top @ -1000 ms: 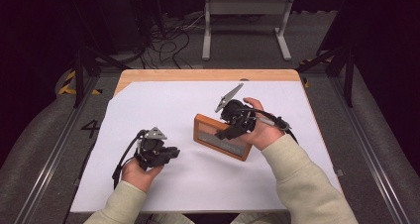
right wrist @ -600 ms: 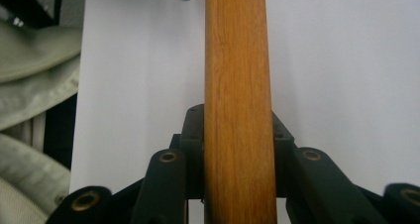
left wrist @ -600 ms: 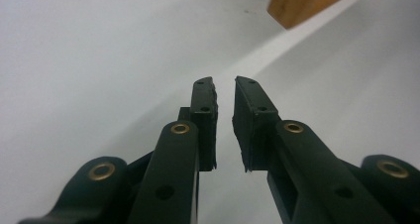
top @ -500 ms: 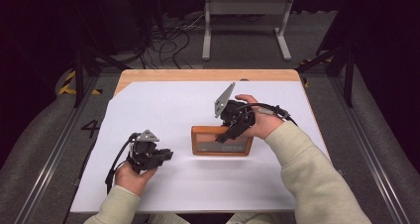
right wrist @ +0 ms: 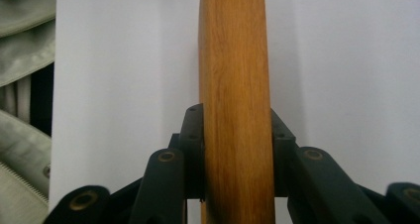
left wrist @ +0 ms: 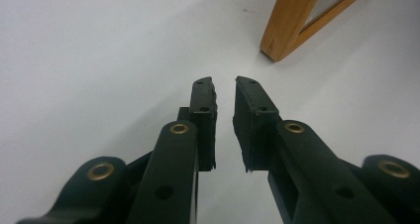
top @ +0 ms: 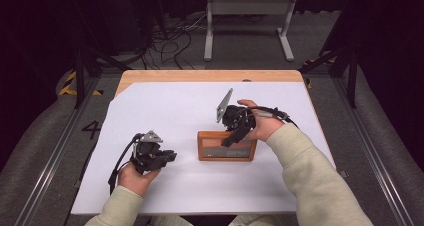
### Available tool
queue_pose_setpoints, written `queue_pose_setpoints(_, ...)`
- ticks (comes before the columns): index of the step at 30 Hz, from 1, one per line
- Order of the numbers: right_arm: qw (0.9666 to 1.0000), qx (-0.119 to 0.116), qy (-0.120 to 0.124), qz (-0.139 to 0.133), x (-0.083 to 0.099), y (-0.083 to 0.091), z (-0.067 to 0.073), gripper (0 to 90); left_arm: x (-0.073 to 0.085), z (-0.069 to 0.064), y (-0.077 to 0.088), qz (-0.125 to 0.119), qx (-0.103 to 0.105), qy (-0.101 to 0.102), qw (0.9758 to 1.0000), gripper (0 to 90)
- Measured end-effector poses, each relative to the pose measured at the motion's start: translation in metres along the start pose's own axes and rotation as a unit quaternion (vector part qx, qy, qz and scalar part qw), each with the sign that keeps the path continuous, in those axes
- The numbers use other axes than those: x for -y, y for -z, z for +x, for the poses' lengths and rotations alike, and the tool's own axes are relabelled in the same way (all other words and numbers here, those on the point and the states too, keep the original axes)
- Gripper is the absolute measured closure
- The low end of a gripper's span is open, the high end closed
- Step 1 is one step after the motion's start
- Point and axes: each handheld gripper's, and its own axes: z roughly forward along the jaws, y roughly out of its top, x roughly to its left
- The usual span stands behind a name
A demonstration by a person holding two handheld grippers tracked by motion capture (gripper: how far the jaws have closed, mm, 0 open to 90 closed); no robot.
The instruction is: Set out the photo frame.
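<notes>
rectangular wooden picture frame (top: 227,146) lies near mid white tabletop (top: 165,106) | right tool (right wrist: 236,149) clamps its far rail, likely to steer or lift it | left tool (left wrist: 224,102) nearly closed, empty, parked just beside

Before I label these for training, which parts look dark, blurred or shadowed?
High view: dark surroundings, evenly lit white table. Left gripper view: sharp jaws, soft shadow beneath them, wooden frame slightly soft. Right gripper view: frame edge crisp, the sleeve blurred.

table (top: 150,78) | white sheet (top: 165,111) | wooden frame (top: 227,147) near middle
</notes>
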Motion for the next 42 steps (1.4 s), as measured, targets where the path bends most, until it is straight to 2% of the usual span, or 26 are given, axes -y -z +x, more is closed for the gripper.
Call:
queue_pose_setpoints(3,0.9996,0.021,0.003,-0.017,0.003,0.004,-0.002,63.3,0.000,0.000,-0.001,0.002,0.001,-0.001,1.0000,78.2)
queue_pose_setpoints(4,0.9994,0.026,0.002,-0.023,0.004,0.005,-0.002,57.8,0.000,0.000,-0.001,0.003,0.002,-0.001,1.0000,78.2)
queue_pose_setpoints(6,0.9978,0.052,0.000,-0.040,0.006,0.010,0.000,46.6,0.000,0.000,-0.001,0.003,0.002,-0.001,1.0000,77.9)
queue_pose_setpoints(9,0.9956,0.074,-0.005,-0.058,0.011,0.016,0.000,45.2,0.000,0.001,0.000,0.001,0.002,-0.001,1.0000,77.3)
queue_pose_setpoints(10,0.9938,0.085,-0.007,-0.071,0.014,0.019,0.000,43.3,0.000,0.000,0.000,0.000,0.002,-0.001,1.0000,77.0)
queue_pose_setpoints(13,0.9859,0.120,-0.021,-0.114,0.026,0.032,0.004,37.5,0.000,0.000,0.001,-0.002,0.000,0.001,1.0000,75.0)
queue_pose_setpoints(14,0.9859,0.120,-0.021,-0.114,0.026,0.032,0.004,37.5,0.000,0.000,0.001,-0.002,0.000,0.001,1.0000,74.0)
queue_pose_setpoints(16,0.9800,0.140,-0.028,-0.139,0.035,0.039,0.008,30.0,0.001,0.001,0.002,-0.004,0.001,0.002,1.0000,72.6)
queue_pose_setpoints(17,0.9770,0.148,-0.029,-0.151,0.039,0.042,0.012,29.2,0.001,0.001,0.003,-0.007,0.001,0.004,1.0000,70.9)
queue_pose_setpoints(21,0.9698,0.168,-0.035,-0.173,0.060,0.053,0.029,25.4,0.002,0.002,0.005,-0.014,-0.007,-0.002,0.9999,60.3)
queue_pose_setpoints(23,0.9655,0.178,-0.044,-0.184,0.071,0.058,0.036,22.8,0.004,0.003,0.008,-0.024,-0.006,0.002,0.9997,56.1)
queue_pose_setpoints(24,0.9622,0.183,-0.055,-0.194,0.077,0.060,0.041,22.6,0.004,0.004,0.009,-0.029,-0.008,0.001,0.9996,53.9)
queue_pose_setpoints(26,0.9578,0.192,-0.064,-0.204,0.087,0.063,0.047,20.8,0.005,0.006,0.011,-0.038,-0.005,0.004,0.9992,50.9)
queue_pose_setpoints(28,0.9550,0.195,-0.069,-0.213,0.095,0.064,0.054,18.7,0.006,0.008,0.012,-0.045,0.003,0.006,0.9990,47.2)
queue_pose_setpoints(30,0.9518,0.202,-0.077,-0.217,0.105,0.065,0.061,17.8,0.006,0.009,0.012,-0.047,0.002,0.005,0.9989,43.6)
queue_pose_setpoints(31,0.9518,0.202,-0.077,-0.217,0.105,0.065,0.061,17.8,0.006,0.009,0.012,-0.047,0.002,0.005,0.9989,43.0)
queue_pose_setpoints(32,0.9485,0.204,-0.086,-0.227,0.115,0.065,0.068,16.9,0.006,0.010,0.011,-0.048,0.004,0.003,0.9989,41.8)
queue_pose_setpoints(33,0.9485,0.204,-0.086,-0.227,0.115,0.065,0.068,16.9,0.006,0.010,0.011,-0.048,0.004,0.003,0.9989,41.0)
queue_pose_setpoints(37,0.9423,0.208,-0.104,-0.241,0.131,0.066,0.076,16.2,0.006,0.010,0.010,-0.052,0.007,-0.004,0.9986,38.5)
queue_pose_setpoints(38,0.9392,0.213,-0.110,-0.246,0.139,0.064,0.078,16.2,0.006,0.010,0.009,-0.053,0.010,-0.006,0.9985,37.4)
queue_pose_setpoints(39,0.9392,0.213,-0.110,-0.246,0.139,0.064,0.078,16.2,0.006,0.010,0.009,-0.053,0.010,-0.006,0.9985,36.6)
queue_pose_setpoints(42,0.9321,0.220,-0.128,-0.258,0.152,0.059,0.082,15.4,0.006,0.011,0.007,-0.054,0.012,-0.004,0.9985,35.2)
